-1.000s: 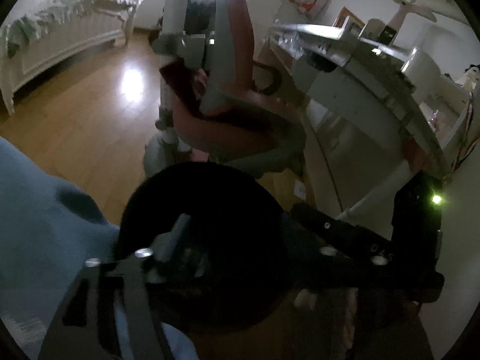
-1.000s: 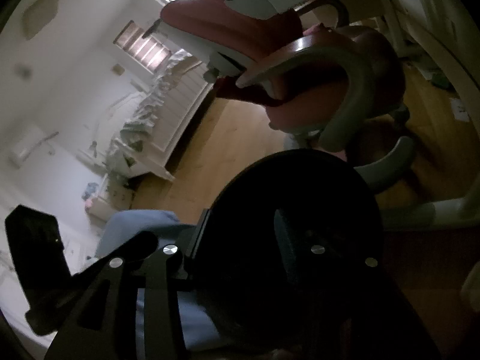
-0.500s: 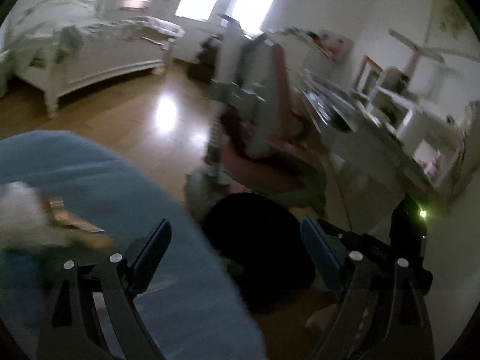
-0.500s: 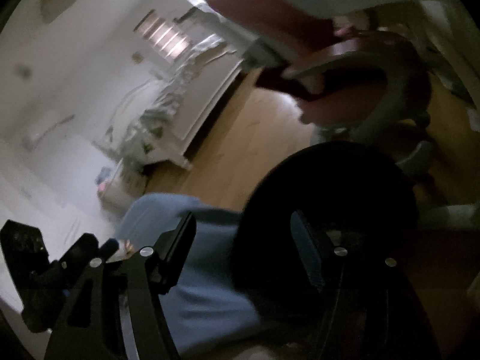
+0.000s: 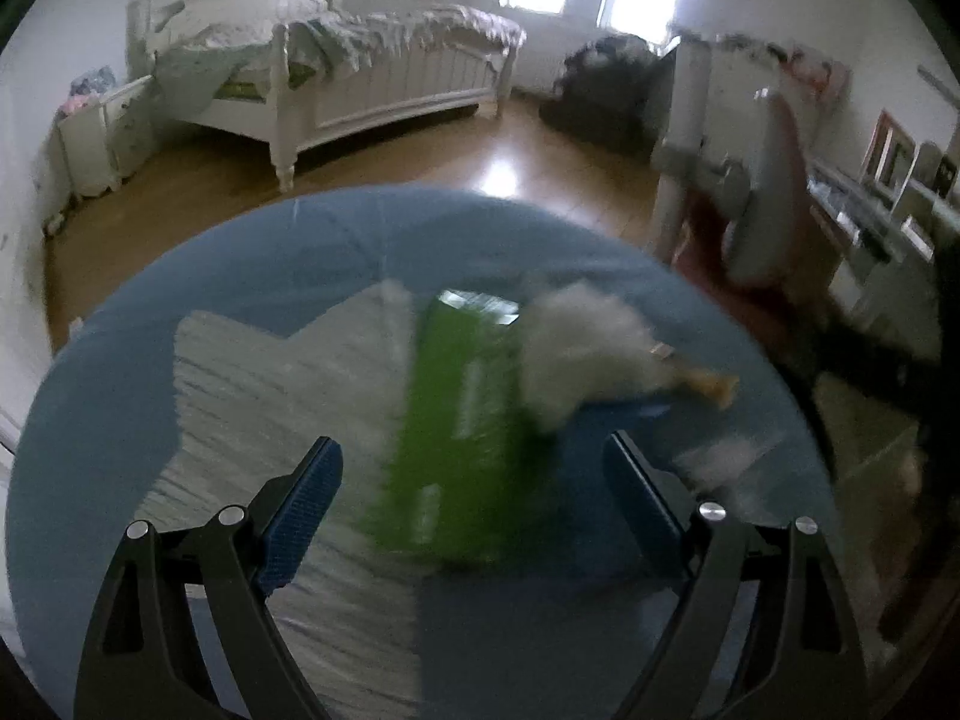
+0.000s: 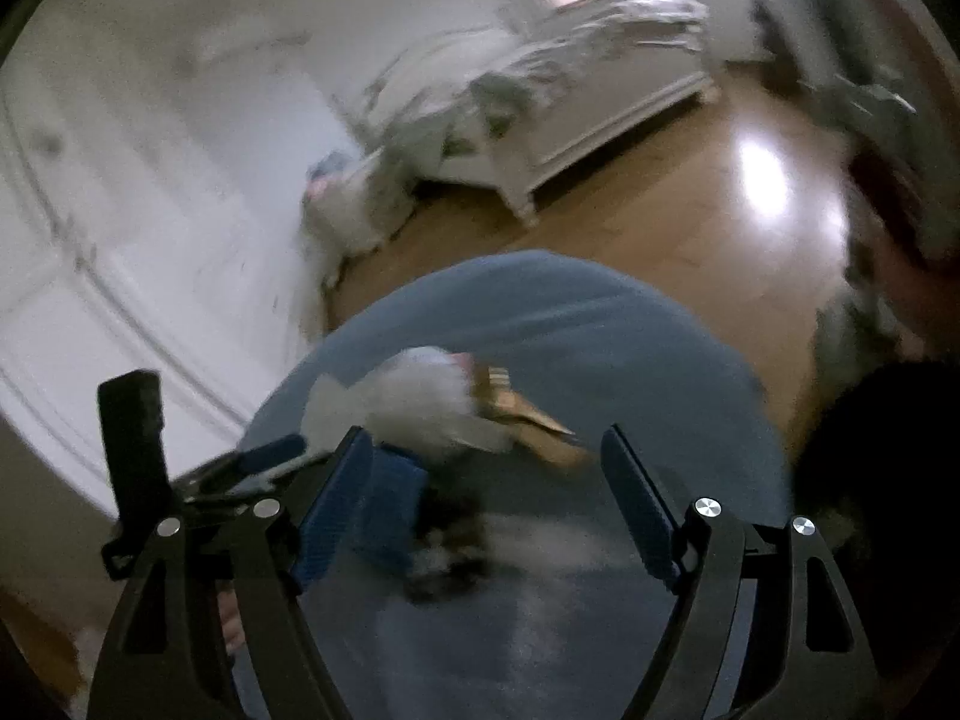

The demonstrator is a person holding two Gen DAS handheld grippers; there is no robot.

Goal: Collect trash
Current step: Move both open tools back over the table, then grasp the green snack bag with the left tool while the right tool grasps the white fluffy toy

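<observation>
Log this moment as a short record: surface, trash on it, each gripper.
surface: round blue table
trash: green packet; white tissue wad; brown wrapper, blurred
left gripper: open, empty, over the green packet
right gripper: open, empty, near the tissue wad
background: white bed, wooden floor

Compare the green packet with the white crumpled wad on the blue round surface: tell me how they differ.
The green packet is flat, long and bright green with pale printing; the white crumpled wad is bunched, irregular and plain white. The packet lies between the open left gripper's fingers, while the wad sits farther out, toward its right finger. The packet covers more area than the wad. Both are blurred and rest on the blue round surface, ungripped.
</observation>
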